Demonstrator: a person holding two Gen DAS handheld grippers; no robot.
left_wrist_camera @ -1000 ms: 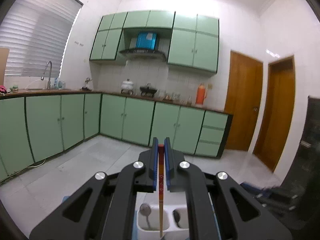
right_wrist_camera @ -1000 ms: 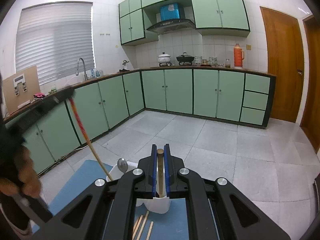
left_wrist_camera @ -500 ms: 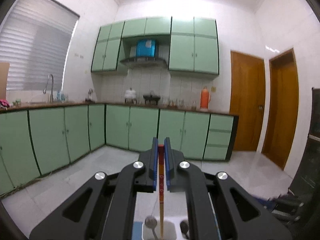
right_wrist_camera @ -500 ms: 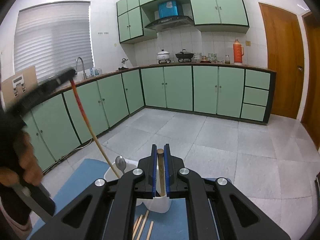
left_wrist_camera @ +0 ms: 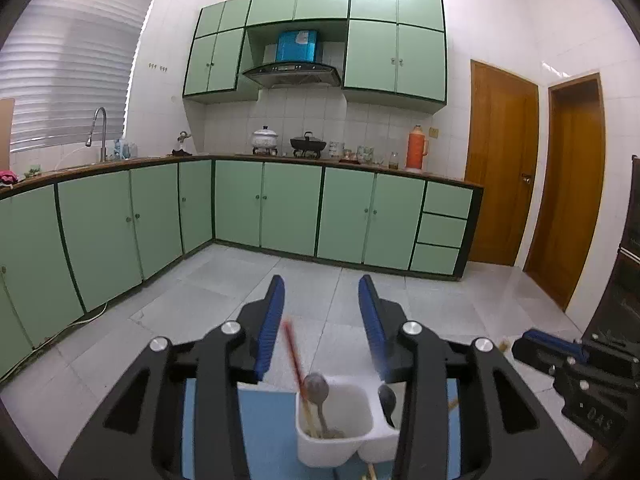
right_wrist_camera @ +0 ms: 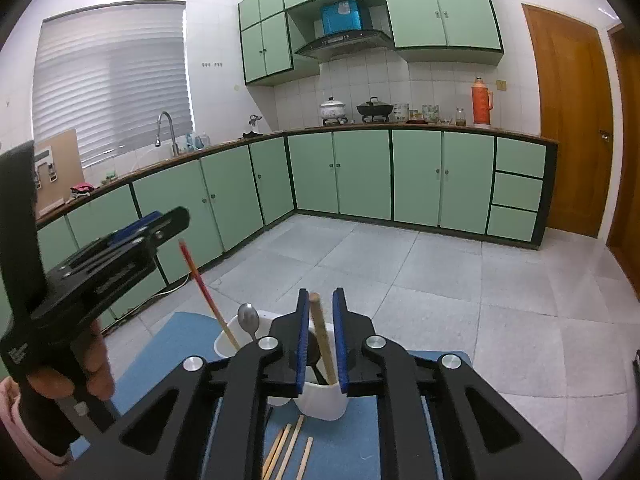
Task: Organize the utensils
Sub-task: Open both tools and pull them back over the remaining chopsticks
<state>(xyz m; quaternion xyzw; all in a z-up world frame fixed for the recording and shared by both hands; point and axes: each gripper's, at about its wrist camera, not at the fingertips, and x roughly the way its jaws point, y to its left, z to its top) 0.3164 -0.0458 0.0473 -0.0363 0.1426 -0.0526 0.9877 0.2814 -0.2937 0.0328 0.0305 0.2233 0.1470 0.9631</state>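
A white two-compartment utensil holder stands on a blue mat. My left gripper is open above it; a red-topped chopstick leans free in the left compartment beside a metal spoon. A dark spoon sits in the right compartment. My right gripper is open; a plain wooden chopstick stands between its jaws, its lower end in the holder. The left gripper also shows in the right wrist view.
Several loose wooden chopsticks lie on the mat in front of the holder. Green cabinets line the far walls, with a grey tiled floor between. A dark cabinet stands at the right.
My left gripper opened and let go of the red-topped chopstick, which dropped into the holder's left compartment. My right gripper opened around the plain chopstick, now tilted in the holder.
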